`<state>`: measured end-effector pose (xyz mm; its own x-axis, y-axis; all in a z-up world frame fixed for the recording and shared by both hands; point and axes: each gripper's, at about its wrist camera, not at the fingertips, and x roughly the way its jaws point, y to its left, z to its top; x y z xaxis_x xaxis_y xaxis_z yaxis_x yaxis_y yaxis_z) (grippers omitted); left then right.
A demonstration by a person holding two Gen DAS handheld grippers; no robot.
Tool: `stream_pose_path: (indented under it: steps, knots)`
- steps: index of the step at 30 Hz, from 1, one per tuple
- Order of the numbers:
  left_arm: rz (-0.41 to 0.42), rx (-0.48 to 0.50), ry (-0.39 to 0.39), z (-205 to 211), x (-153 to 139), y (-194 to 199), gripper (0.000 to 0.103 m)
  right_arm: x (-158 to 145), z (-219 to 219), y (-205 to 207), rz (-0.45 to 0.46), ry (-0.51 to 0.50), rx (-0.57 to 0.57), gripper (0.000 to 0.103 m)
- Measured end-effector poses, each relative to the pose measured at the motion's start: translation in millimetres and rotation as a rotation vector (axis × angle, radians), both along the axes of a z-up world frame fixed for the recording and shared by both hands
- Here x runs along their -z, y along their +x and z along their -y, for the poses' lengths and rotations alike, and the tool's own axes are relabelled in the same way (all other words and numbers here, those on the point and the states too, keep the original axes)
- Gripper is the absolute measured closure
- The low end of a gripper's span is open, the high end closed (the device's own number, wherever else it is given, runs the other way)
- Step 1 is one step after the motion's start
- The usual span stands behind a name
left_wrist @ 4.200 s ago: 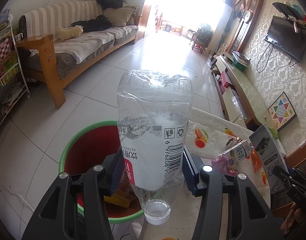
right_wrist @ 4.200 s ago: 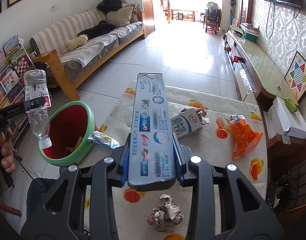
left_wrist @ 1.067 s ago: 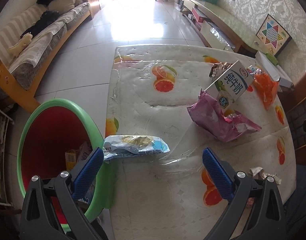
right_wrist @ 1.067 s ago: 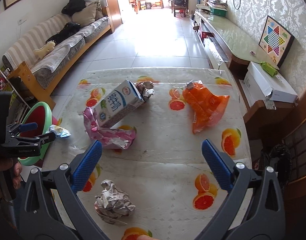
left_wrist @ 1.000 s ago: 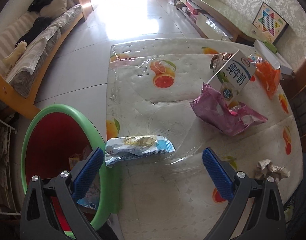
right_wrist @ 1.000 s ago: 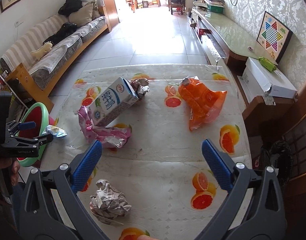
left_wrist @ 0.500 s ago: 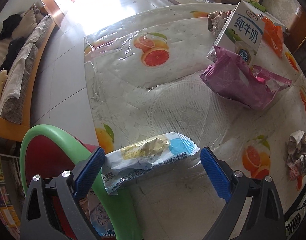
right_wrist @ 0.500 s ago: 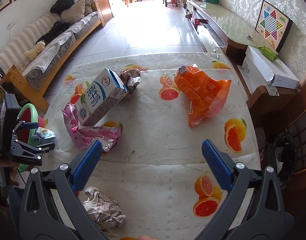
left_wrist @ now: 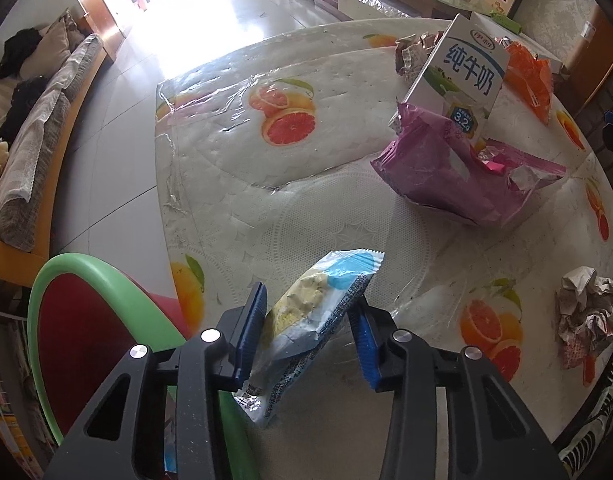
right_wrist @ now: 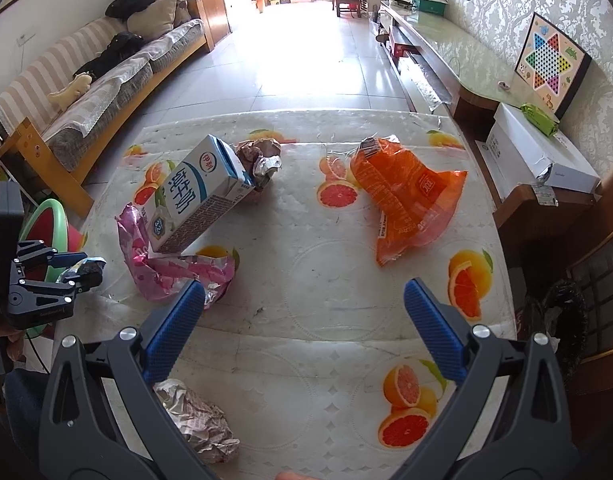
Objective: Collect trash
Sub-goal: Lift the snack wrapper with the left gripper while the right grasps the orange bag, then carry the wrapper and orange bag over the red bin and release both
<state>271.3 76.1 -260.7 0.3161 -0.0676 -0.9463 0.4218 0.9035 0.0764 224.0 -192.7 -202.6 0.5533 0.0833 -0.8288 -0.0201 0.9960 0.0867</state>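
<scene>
1. A blue-and-white wrapper (left_wrist: 318,316) is being clamped by the left gripper (left_wrist: 310,332) at the table's (left_wrist: 242,184) left edge, right beside the bin's green rim (left_wrist: 118,280). The jaws have just been closing, with the wrapper between them; it is tilted, one end raised off the cloth.
2. The right gripper (right_wrist: 302,320) is being held released and empty over the near middle of the table, nothing between its pads.
3. Some trash is already lying in the bin; what exactly cannot be told.
4. Left to be collected, as far as is being shown: a milk carton (right_wrist: 194,196) leaning on a pink bag (right_wrist: 174,268) toward the left side, a foil wad (right_wrist: 262,160) touching the carton's far end, an orange bag (right_wrist: 406,196) toward the far right, and a crumpled paper ball (right_wrist: 198,420) at the near edge.
5. Judgement: the task is being carried on partway, with the wrapper not yet dropped in and five pieces waiting.
</scene>
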Motion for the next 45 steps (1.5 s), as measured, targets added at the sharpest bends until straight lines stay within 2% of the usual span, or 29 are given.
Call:
stream_pose_path:
  steps: [6,14,21,22,23,26,29,34,40,45]
  knots:
    - [0.038,-0.067,-0.093,2.8,-15.6,-11.6,0.07,1.3,8.3,22.7,0.035,-0.109,-0.015,0.005]
    - [0.057,-0.215,-0.284,-15.2,-28.4,-15.7,0.071,14.2,15.2,75.8,0.084,-0.318,-0.062,0.005]
    - [0.05,-0.222,-0.306,-10.2,-28.9,-10.0,0.071,47.7,21.2,115.7,0.03,-0.427,-0.096,0.005]
    - [0.05,-0.222,-0.307,-9.5,-29.8,-8.7,0.071,52.5,22.1,119.1,0.012,-0.427,-0.102,0.007]
    - [0.052,-0.22,-0.306,-9.5,-30.7,-7.2,0.071,56.6,22.6,121.0,0.0,-0.425,-0.106,0.014]
    - [0.059,-0.215,-0.307,-7.6,-33.8,-2.3,0.071,64.6,26.2,122.0,-0.029,-0.399,-0.113,0.043]
    - [0.063,-0.208,-0.308,-3.8,-35.4,1.6,0.071,63.5,32.2,118.7,-0.03,-0.371,-0.099,0.05]
    - [0.077,-0.2,-0.311,0.1,-41.5,0.0,0.071,45.5,38.7,106.2,0.004,-0.317,-0.075,0.053]
    - [0.119,-0.217,-0.329,-3.7,-65.5,-12.5,0.071,-2.5,43.3,78.9,0.076,-0.247,-0.029,0.053]
    - [0.158,-0.259,-0.354,-17.6,-89.7,-28.3,0.071,-44.1,24.7,46.1,0.133,-0.205,-0.038,0.053]
